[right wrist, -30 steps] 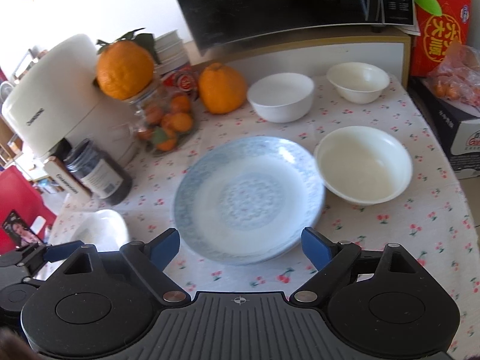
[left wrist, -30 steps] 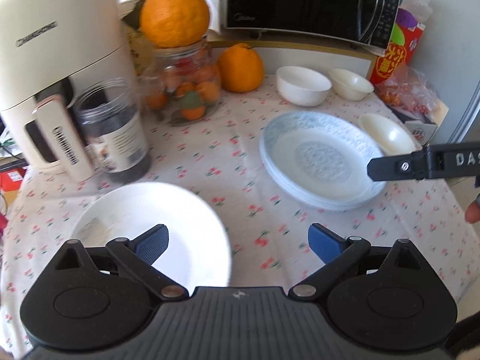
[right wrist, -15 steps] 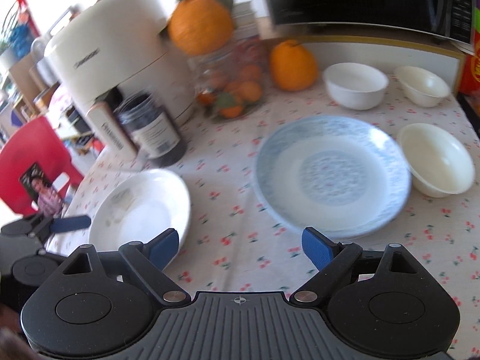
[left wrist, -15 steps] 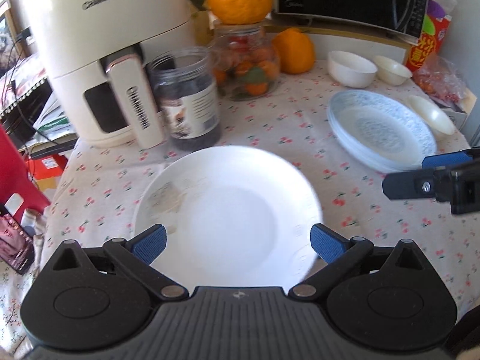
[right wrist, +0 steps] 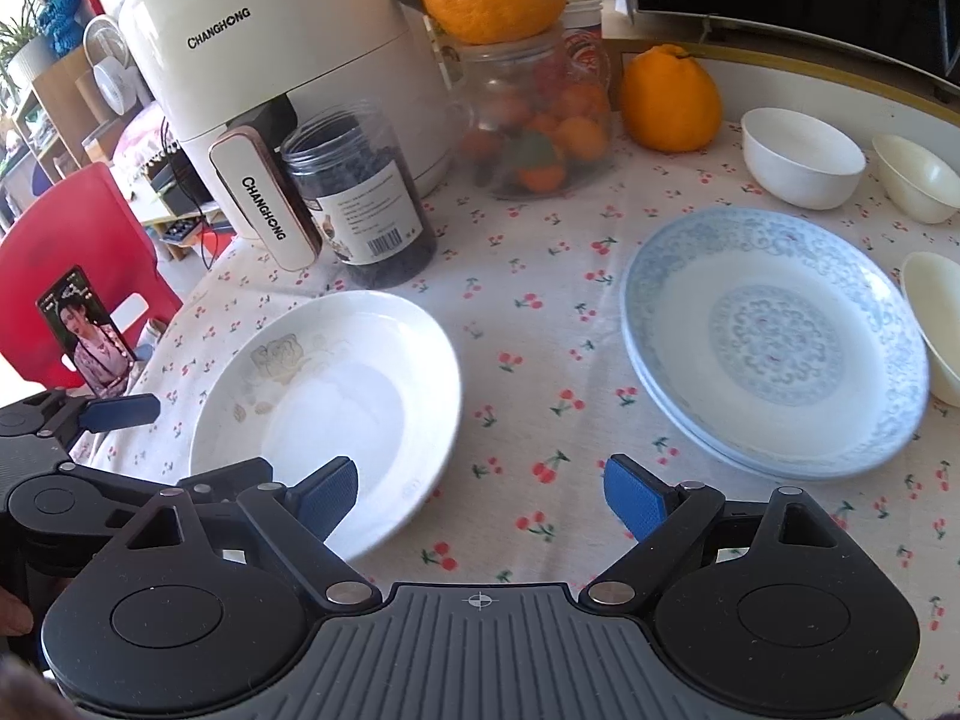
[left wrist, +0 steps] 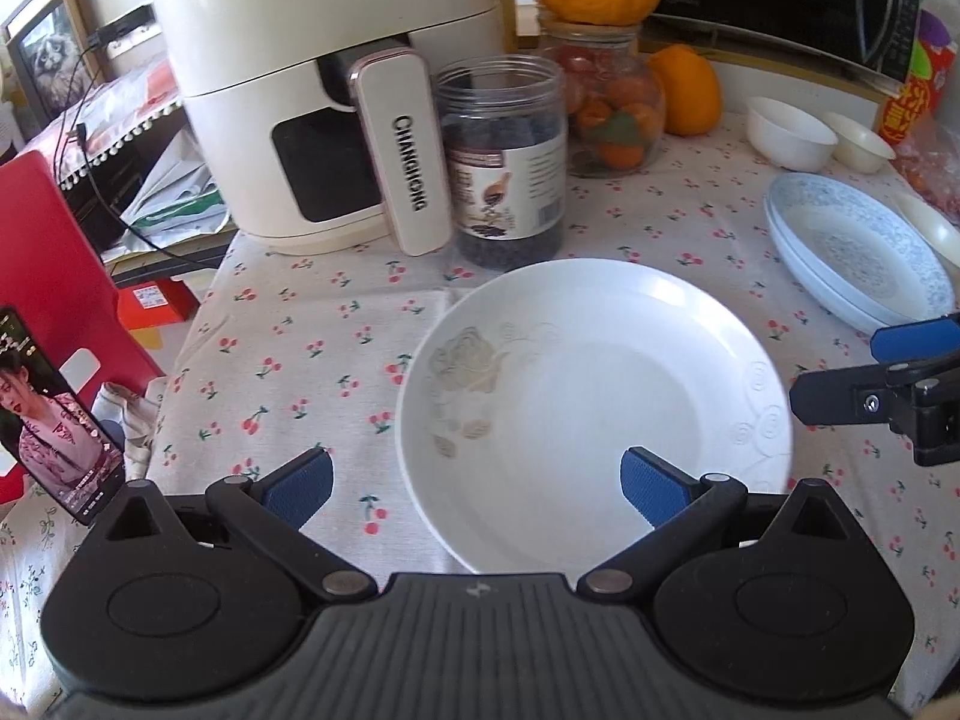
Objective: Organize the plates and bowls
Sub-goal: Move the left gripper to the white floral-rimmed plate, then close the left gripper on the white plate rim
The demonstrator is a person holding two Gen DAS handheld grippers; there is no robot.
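With both your left hand-held gripper (left wrist: 474, 480) and right hand-held gripper (right wrist: 480, 495) spread and empty over the white plate (left wrist: 594, 408) lying just before the dark jar (left wrist: 504, 162), a shallow rim pinch could slip and knock that jar.

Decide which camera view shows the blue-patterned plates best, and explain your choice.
The right wrist view shows the blue-patterned plates best: the whole stack is visible, with the patterned centre and a second rim beneath. The left wrist view shows them small and stretched at the right edge, partly cut off below by the right tool.
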